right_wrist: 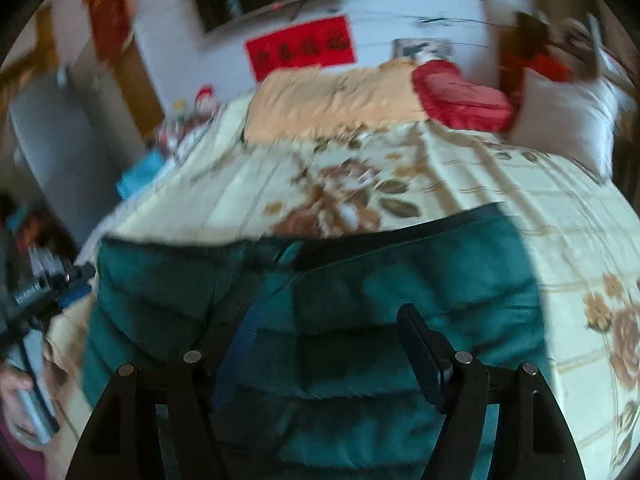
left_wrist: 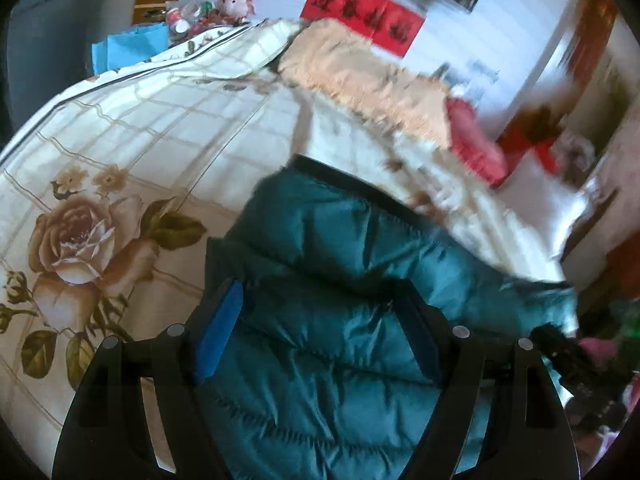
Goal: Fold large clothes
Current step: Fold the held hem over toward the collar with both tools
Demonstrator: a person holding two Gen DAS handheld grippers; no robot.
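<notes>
A teal quilted puffer jacket [left_wrist: 340,280] with dark trim lies on the floral bed cover [left_wrist: 120,140]. My left gripper [left_wrist: 320,320] is open just above the jacket, jaws wide apart, nothing between them. In the right wrist view the same jacket [right_wrist: 360,320] lies spread below my right gripper [right_wrist: 324,344], which is open and hovers over the jacket's middle. The left gripper [right_wrist: 60,288] shows at the jacket's left edge in the right wrist view, and the right gripper [left_wrist: 568,352] shows at the jacket's right edge in the left wrist view. Both views are blurred.
A peach blanket [right_wrist: 332,100], a red cushion [right_wrist: 460,96] and a white pillow [right_wrist: 568,120] lie at the far end of the bed. A blue bag [left_wrist: 132,46] and a cluttered table with a plush toy [left_wrist: 236,2] stand beside the bed.
</notes>
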